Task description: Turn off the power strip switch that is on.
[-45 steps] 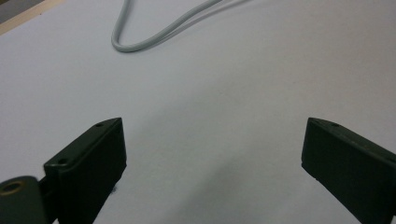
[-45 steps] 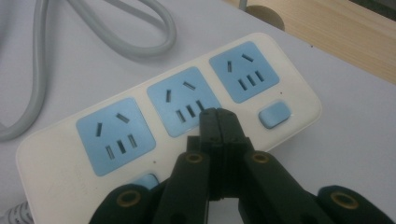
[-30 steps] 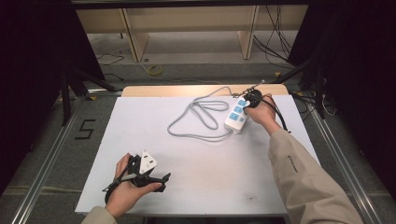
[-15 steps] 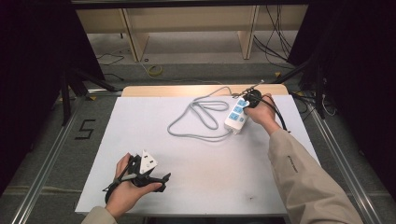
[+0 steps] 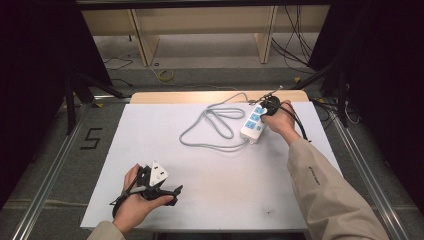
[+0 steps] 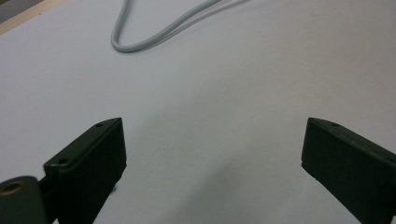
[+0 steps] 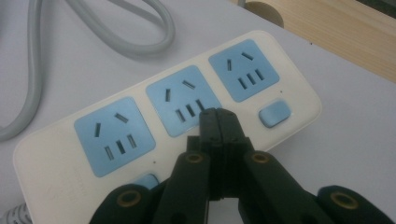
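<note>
A white power strip (image 5: 252, 123) with three blue socket faces (image 7: 183, 98) lies at the table's back right, and its grey cable (image 5: 215, 125) loops to the left of it. My right gripper (image 7: 217, 115) is shut with nothing between its jaws. Its tips hover over the strip's middle socket, near a blue switch (image 7: 274, 114). My left gripper (image 5: 172, 192) rests near the front left edge, open and holding nothing. In the left gripper view its fingers (image 6: 88, 163) stand wide apart over bare white tabletop, with a bend of the cable (image 6: 154, 32) farther off.
The white table (image 5: 200, 185) has a wooden strip (image 5: 200, 96) along its back edge. Behind it stand wooden shelf legs (image 5: 142, 40) and loose cables on the floor. Metal rails (image 5: 45, 165) run along both sides. A second blue switch (image 7: 142, 181) sits by my right jaws.
</note>
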The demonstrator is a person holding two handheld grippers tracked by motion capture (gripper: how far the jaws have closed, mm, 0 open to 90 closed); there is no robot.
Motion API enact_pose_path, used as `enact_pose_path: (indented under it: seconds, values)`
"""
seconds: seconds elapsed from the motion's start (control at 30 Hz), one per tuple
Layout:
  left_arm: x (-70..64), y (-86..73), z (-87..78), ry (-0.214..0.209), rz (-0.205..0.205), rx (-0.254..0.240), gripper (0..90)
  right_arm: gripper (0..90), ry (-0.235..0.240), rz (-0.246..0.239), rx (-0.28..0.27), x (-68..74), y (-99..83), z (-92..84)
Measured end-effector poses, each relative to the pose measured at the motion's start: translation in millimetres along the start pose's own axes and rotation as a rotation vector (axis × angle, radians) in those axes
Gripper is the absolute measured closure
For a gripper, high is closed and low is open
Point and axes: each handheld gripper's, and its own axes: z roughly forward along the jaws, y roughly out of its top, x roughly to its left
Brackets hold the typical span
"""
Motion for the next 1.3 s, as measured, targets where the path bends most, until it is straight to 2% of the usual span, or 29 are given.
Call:
enact_pose_path:
  seconds: [1.3]
  values:
    - [-0.2, 0.0, -0.3, 0.001, -0.002, -0.004, 6.1, 90.0, -0.011, -0.004, -0.01, -0.3, -0.4, -0.8]
